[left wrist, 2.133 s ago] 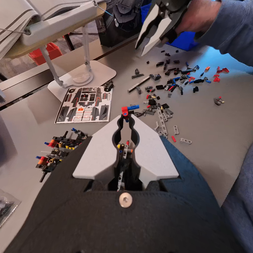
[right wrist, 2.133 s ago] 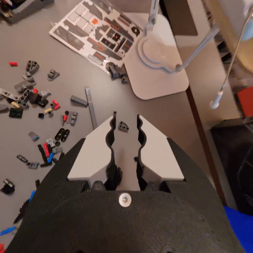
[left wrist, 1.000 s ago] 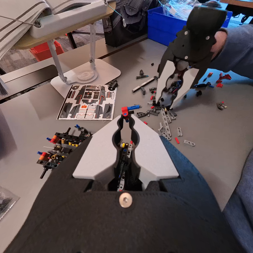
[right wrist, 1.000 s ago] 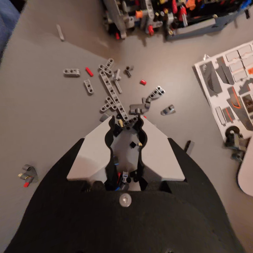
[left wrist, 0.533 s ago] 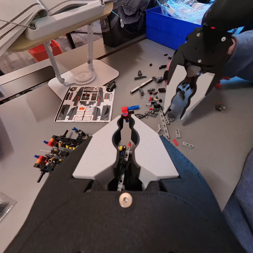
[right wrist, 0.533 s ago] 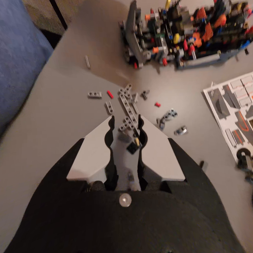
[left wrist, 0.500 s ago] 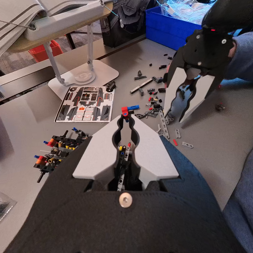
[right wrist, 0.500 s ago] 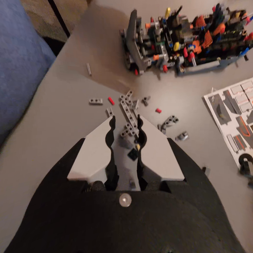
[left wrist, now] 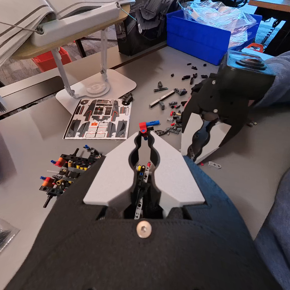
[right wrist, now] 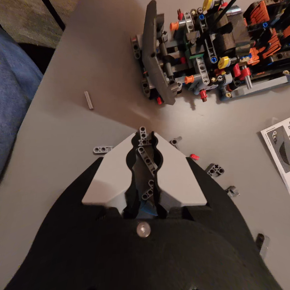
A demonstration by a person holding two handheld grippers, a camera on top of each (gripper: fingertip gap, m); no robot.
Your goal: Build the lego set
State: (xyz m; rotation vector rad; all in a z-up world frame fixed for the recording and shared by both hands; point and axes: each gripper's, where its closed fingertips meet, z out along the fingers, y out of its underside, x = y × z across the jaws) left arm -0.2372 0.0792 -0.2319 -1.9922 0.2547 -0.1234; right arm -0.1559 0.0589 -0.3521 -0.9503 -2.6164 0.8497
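Left gripper [left wrist: 144, 135]: we note its jaws pinching a small red and blue connector piece [left wrist: 146, 126] at the tips, held above the grey table [left wrist: 235, 169].

Right gripper [right wrist: 144, 136]: jaws nearly together around a grey three-hole beam [right wrist: 143, 136]; we cannot tell whether they actually grip it. A longer grey beam [right wrist: 147, 160] lies between the fingers further back.

Partly built model [right wrist: 211, 51]: on the table ahead of the right gripper, well apart from it.

Loose pieces [left wrist: 171, 108]: scattered on the table beside a sticker sheet [left wrist: 100, 118].

Blue bin [left wrist: 197, 37]: at the table's far edge.
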